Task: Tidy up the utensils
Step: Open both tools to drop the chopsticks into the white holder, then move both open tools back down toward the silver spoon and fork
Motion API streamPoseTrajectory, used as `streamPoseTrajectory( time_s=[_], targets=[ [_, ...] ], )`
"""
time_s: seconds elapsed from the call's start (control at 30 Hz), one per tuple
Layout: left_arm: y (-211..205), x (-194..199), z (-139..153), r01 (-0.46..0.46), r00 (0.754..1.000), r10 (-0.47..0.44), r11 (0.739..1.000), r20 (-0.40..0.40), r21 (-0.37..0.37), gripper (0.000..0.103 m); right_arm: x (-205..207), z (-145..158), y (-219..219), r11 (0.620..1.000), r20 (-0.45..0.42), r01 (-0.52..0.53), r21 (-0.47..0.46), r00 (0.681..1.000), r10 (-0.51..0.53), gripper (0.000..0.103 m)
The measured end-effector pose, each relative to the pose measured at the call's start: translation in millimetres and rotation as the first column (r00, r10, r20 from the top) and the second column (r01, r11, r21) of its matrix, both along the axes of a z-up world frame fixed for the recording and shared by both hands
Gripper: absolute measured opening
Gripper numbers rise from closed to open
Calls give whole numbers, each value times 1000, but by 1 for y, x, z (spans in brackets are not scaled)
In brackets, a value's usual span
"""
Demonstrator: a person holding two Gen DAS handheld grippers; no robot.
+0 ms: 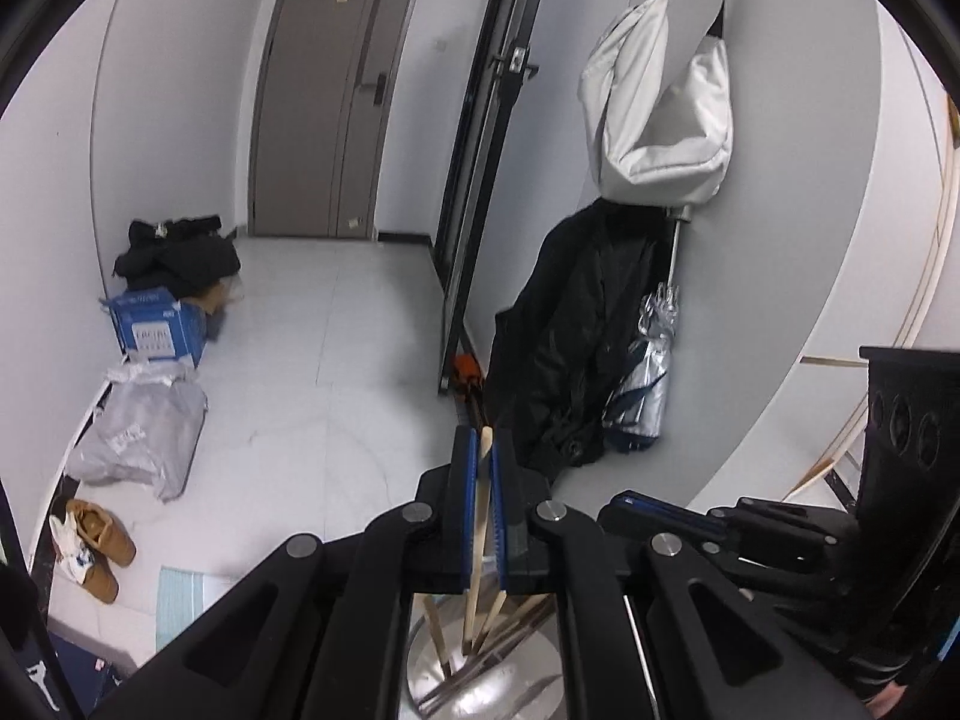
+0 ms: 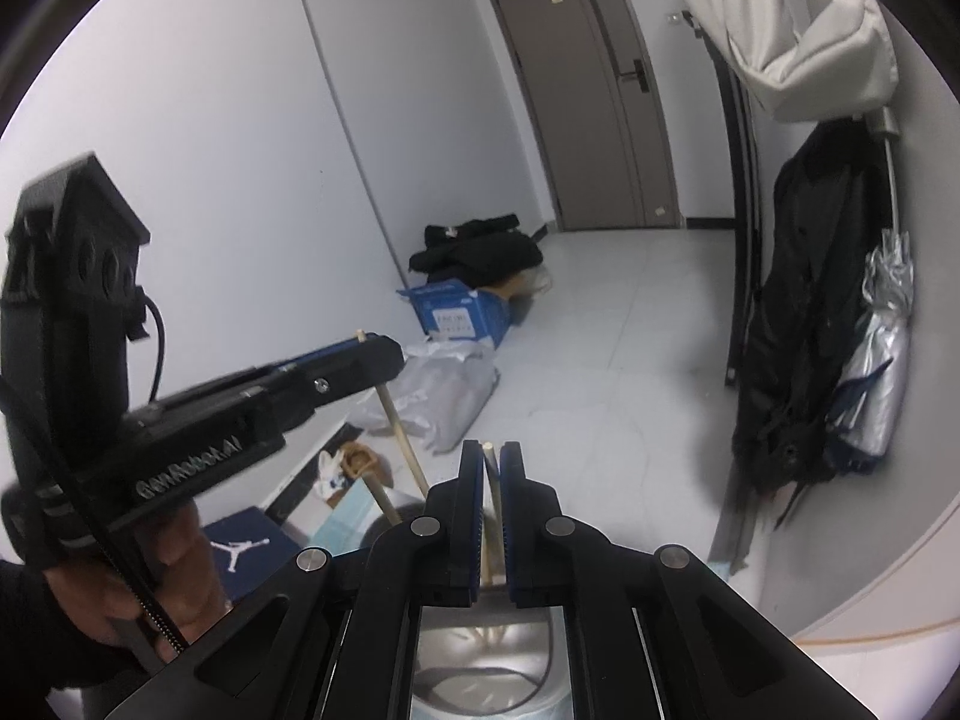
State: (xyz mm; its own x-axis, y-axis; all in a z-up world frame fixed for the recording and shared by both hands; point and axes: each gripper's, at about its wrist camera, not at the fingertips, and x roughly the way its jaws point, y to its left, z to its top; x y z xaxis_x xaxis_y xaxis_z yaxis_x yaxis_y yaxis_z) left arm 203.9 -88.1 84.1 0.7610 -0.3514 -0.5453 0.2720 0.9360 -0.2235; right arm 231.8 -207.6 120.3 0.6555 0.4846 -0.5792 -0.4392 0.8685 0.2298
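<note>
My left gripper (image 1: 483,450) is shut on a wooden chopstick (image 1: 478,516) that stands upright, its lower end in a shiny steel utensil holder (image 1: 480,684) below with several other chopsticks. My right gripper (image 2: 492,462) is shut on another chopstick (image 2: 493,498), held upright over the same steel holder (image 2: 486,660). In the right wrist view the left gripper (image 2: 366,348) shows at left, with its chopstick (image 2: 399,432) running down into the holder. In the left wrist view the right gripper (image 1: 636,507) shows close at right.
Both views look over a white tiled floor (image 1: 312,372) toward a grey door (image 1: 336,90). A blue box (image 1: 159,327), black clothes (image 1: 177,255), a grey bag (image 1: 141,432) and brown shoes (image 1: 99,546) lie at left. A black coat (image 1: 576,336), umbrella (image 1: 648,378) and white bag (image 1: 660,96) hang at right.
</note>
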Motion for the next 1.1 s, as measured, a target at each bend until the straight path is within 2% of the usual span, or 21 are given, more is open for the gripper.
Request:
streamPoseTrajectory(
  time_s=[0.17, 0.23, 0.3, 0.4, 0.6, 0.93, 1.03, 1.1],
  targets=[
    [10, -3, 1, -30, 999, 29, 999, -46, -21, 16, -5, -2, -3, 1000, -10, 12, 3, 1000, -12, 7],
    [14, -5, 4, -40, 998, 39, 999, -46, -22, 19, -8, 0, -8, 999, -7, 34, 10, 999, -34, 12],
    [17, -10, 8, -56, 997, 55, 998, -49, -19, 36, -13, 4, -14, 998, -2, 52, 20, 999, -52, 17],
    [23, -21, 16, -91, 995, 91, 995, -32, -25, 58, -23, 11, -18, 996, 14, 80, 24, 997, -81, 31],
    [29, -48, 33, -161, 987, 161, 987, 8, 7, 83, -53, 24, -16, 992, 66, 115, 41, 991, -118, 49],
    [41, -91, 37, -243, 970, 243, 970, 23, 23, 87, -107, 33, -6, 989, 141, 132, 62, 980, -139, 70],
    [42, -103, 35, -256, 966, 255, 966, 31, 36, 88, -121, 33, -3, 989, 159, 128, 67, 978, -138, 73],
    [43, -110, 32, -266, 964, 265, 963, 38, 35, 93, -130, 31, 0, 990, 165, 126, 70, 977, -136, 75]
  ],
)
